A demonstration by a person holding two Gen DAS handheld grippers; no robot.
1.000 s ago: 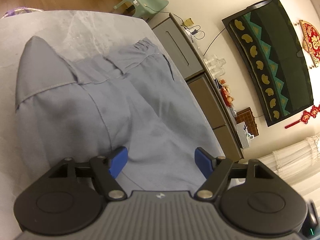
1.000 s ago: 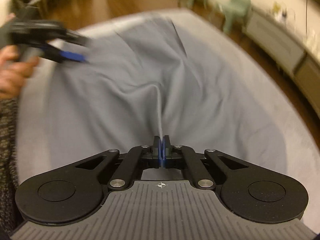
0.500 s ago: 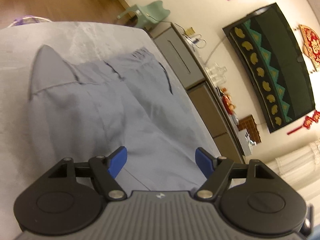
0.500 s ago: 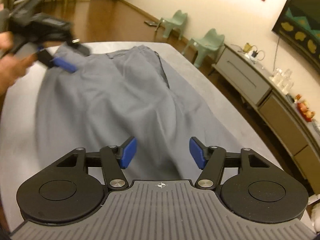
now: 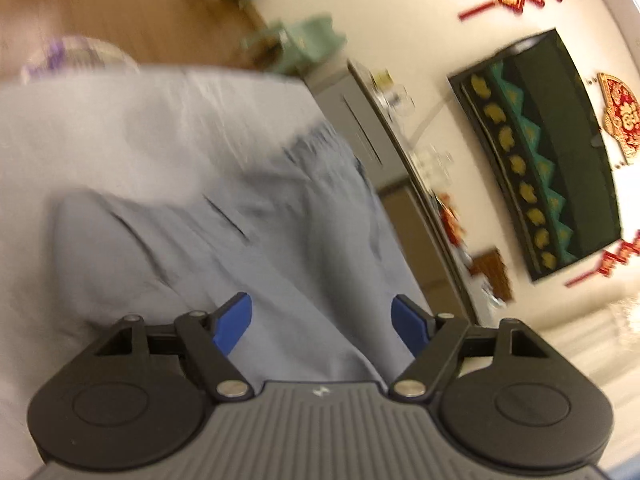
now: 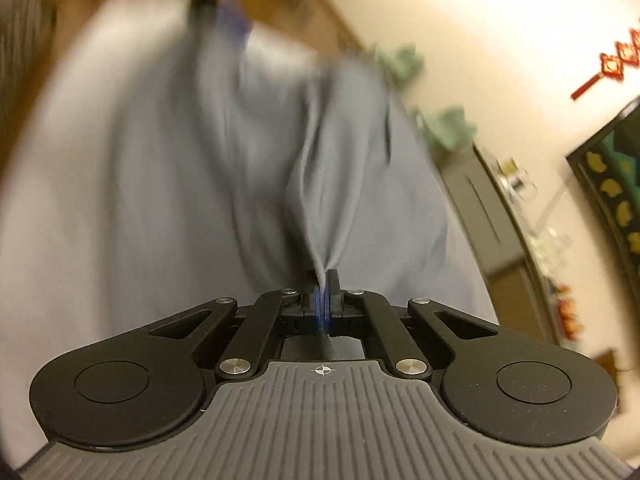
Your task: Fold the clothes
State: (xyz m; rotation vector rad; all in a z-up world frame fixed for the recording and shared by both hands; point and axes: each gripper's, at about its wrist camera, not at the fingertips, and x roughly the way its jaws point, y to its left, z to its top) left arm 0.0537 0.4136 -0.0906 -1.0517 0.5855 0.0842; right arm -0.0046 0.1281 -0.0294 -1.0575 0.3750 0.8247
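Note:
Grey-blue trousers [image 5: 256,240] lie spread on a pale grey table [image 5: 120,120], waistband at the far end. My left gripper [image 5: 322,322] hovers above the cloth near its right side, open, with nothing between its blue pads. In the right wrist view my right gripper [image 6: 322,294] is shut on a pinched ridge of the trousers [image 6: 312,184], and the fabric rises in taut folds from the pads. The view is blurred. At the top of that view a hand and the left gripper [image 6: 228,12] show faintly over the far end of the cloth.
A low grey cabinet [image 5: 360,120] with bottles runs along the wall right of the table. Two green chairs [image 5: 296,40] stand beyond it on the wood floor. A dark patterned screen [image 5: 548,152] hangs on the wall.
My right gripper opened, dropped to the cloth and closed again on a new pinch of fabric. My left gripper drew back and up a little, staying open.

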